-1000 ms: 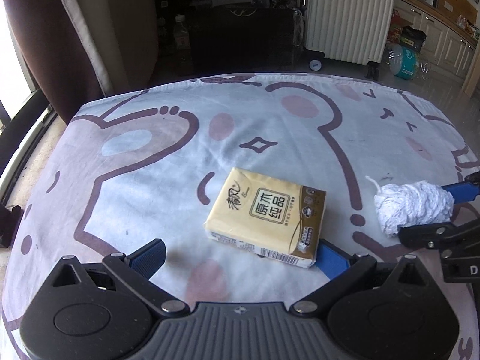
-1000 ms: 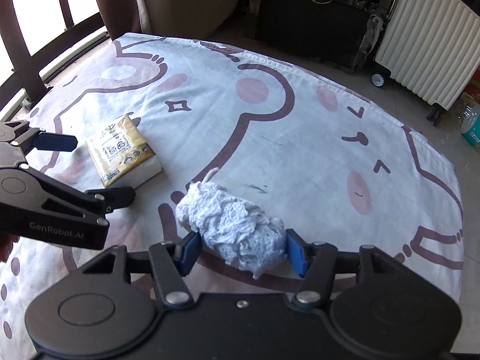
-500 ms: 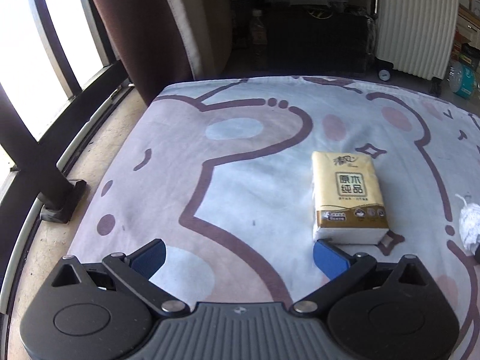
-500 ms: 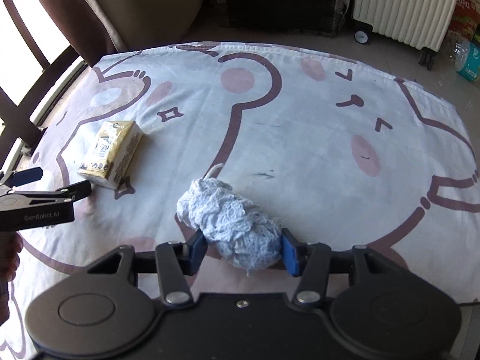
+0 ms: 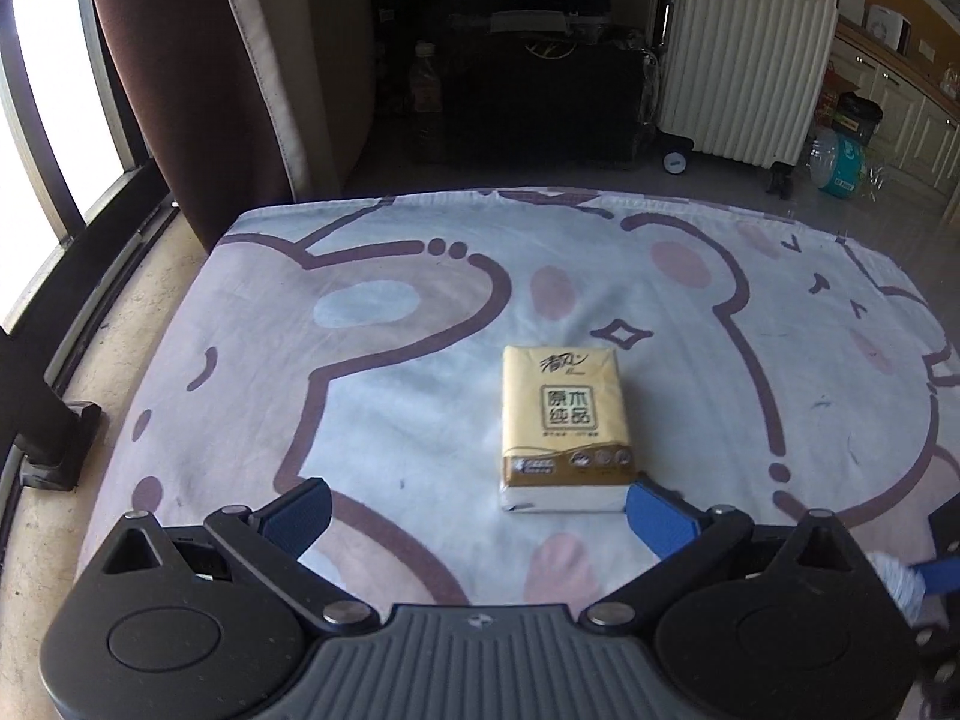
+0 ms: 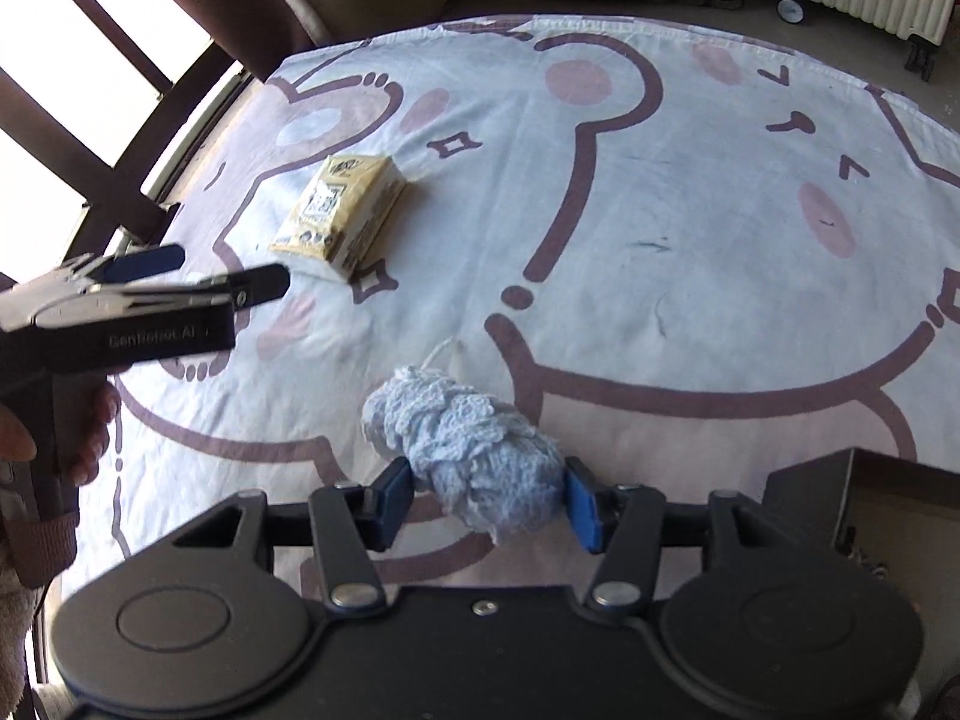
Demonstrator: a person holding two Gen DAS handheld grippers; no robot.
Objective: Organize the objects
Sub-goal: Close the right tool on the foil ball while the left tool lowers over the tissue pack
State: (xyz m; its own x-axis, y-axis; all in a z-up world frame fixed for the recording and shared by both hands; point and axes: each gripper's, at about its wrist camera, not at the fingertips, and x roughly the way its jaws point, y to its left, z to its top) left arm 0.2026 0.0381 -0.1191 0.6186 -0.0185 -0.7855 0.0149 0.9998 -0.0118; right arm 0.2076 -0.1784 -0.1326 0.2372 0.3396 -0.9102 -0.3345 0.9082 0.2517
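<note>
A yellow tissue pack [image 5: 561,426] lies flat on the bear-print sheet [image 5: 384,384]. My left gripper [image 5: 477,513] hovers just short of it, open, with nothing between its fingers; its right fingertip is close to the pack's near corner. The pack [image 6: 339,213] and the left gripper [image 6: 210,270], held in a hand, also show in the right wrist view. My right gripper [image 6: 487,501] holds a pale blue crumpled cloth bundle [image 6: 462,444] between its blue pads, above the sheet. Its jaws are opening slightly, with the pads still against the bundle. A bit of the bundle [image 5: 900,582] shows at the left view's right edge.
A white ribbed suitcase [image 5: 744,54] and a dark case [image 5: 540,102] stand on the floor beyond the sheet's far edge. A brown curtain [image 5: 156,60] and window bars are at the left. A dark box corner [image 6: 870,498] sits by my right gripper.
The left gripper pulled back and turned, so the tissue pack now sits straight ahead of it. The right gripper rolled and shifted with the bundle; a dark box came into view at lower right.
</note>
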